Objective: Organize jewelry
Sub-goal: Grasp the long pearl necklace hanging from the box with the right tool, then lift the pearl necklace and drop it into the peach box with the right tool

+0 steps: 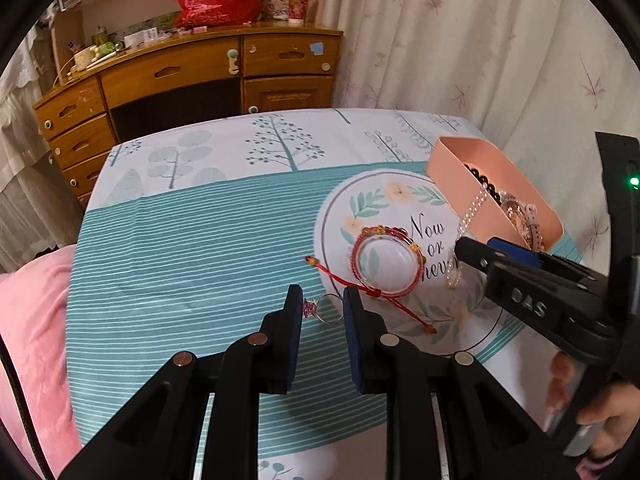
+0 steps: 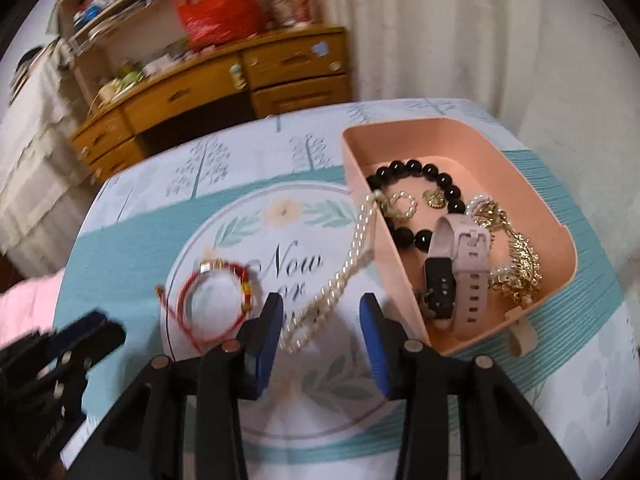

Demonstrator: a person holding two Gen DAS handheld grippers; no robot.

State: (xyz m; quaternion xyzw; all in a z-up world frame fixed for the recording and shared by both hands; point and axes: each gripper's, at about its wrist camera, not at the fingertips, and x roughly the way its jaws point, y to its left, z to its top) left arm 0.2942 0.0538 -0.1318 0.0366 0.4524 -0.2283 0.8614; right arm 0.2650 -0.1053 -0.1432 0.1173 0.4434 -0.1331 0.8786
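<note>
Patterned teal cloth (image 1: 192,240) covers the bench. Left tongs (image 1: 322,306) clamp a silver ring (image 1: 326,309) with a pink stone. Right tongs (image 2: 320,312) stand apart over the pearl necklace (image 2: 340,276), which drapes across the pink tray (image 2: 472,136) rim.

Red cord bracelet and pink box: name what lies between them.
A pearl strand, draped over the pink box's wall onto the cloth; clearest in the right wrist view.
</note>
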